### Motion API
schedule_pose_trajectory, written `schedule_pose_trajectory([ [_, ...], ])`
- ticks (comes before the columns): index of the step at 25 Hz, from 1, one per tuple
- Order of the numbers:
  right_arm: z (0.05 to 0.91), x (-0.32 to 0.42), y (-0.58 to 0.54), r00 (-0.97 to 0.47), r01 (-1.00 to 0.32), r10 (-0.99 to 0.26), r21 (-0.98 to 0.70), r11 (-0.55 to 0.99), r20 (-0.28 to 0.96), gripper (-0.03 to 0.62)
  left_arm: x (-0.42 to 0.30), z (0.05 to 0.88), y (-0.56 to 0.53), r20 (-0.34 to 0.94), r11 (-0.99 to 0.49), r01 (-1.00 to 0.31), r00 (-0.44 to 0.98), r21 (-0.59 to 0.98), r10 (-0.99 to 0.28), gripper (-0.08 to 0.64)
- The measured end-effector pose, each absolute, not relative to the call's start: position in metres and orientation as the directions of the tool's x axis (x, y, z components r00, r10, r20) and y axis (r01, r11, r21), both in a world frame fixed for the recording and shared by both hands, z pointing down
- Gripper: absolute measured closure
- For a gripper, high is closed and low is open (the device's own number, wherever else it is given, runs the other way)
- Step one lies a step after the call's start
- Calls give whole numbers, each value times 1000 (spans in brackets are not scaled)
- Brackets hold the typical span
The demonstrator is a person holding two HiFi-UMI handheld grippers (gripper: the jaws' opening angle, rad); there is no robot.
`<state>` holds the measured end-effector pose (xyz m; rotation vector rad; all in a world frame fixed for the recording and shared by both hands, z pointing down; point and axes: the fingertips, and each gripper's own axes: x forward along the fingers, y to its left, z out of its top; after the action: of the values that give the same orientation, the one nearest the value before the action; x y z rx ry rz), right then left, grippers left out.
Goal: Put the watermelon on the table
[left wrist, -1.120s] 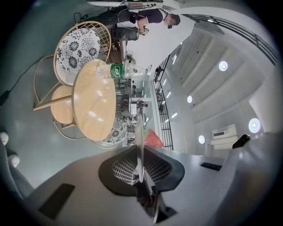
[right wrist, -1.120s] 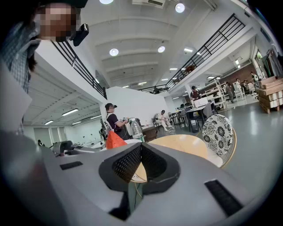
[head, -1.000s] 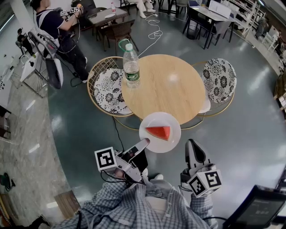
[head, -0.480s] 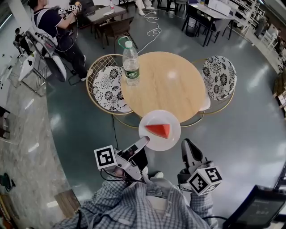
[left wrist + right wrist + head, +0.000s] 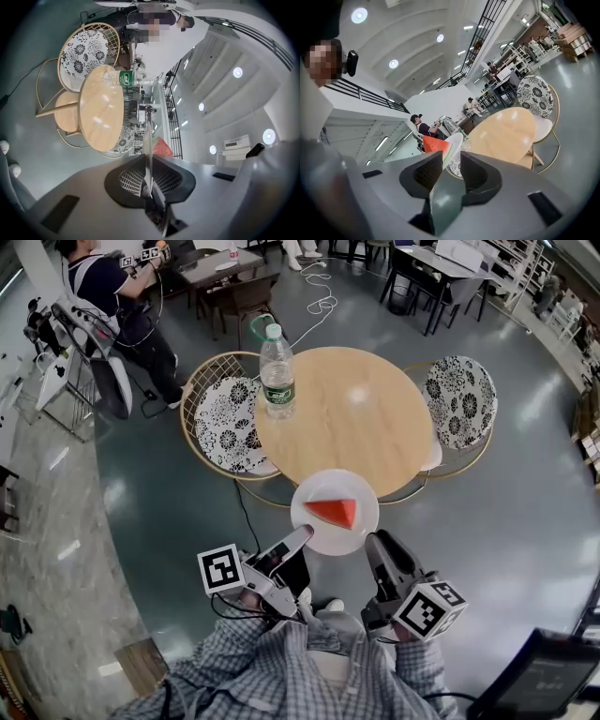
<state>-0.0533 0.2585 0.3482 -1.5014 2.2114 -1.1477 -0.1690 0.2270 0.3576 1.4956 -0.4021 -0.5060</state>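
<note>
A red watermelon slice [image 5: 333, 513] lies on a white plate [image 5: 361, 495] held in the air just short of the round wooden table [image 5: 356, 418]. My left gripper [image 5: 302, 538] is shut on the plate's near-left rim; in the left gripper view the plate [image 5: 148, 140] runs edge-on between the jaws, with the watermelon [image 5: 163, 147] beyond. My right gripper [image 5: 375, 542] is open at the plate's near-right rim. In the right gripper view the plate [image 5: 453, 143] and the watermelon [image 5: 435, 144] sit just ahead of the gap, untouched.
A water bottle [image 5: 277, 374] stands on the table's left edge. Patterned chairs flank the table at left [image 5: 225, 423] and right [image 5: 459, 404]. A person [image 5: 122, 296] with grippers stands at the far left. Cables lie on the floor; more tables stand at the back.
My right gripper has moved left toward the plate's near-right rim and rolled as it went. The left gripper and the plate have stayed about where they were.
</note>
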Motion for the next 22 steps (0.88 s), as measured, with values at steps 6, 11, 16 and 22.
schedule_pose_trajectory([
  [6, 353, -68, 256, -448, -708, -860, -684, 174, 245, 494, -173, 359, 224, -60, 2, 71, 850, 997, -523, 525],
  [11, 354, -74, 257, -423, -702, -875, -696, 153, 234, 494, -180, 360, 223, -64, 5, 77, 861, 997, -505, 525],
  [16, 356, -88, 258, -407, -707, -883, -693, 142, 234, 494, -193, 363, 221, -59, 6, 71, 873, 997, -484, 525],
  [22, 355, -93, 262, -389, -714, -891, -689, 130, 235, 494, -197, 363, 222, -65, 11, 79, 882, 997, -466, 525],
])
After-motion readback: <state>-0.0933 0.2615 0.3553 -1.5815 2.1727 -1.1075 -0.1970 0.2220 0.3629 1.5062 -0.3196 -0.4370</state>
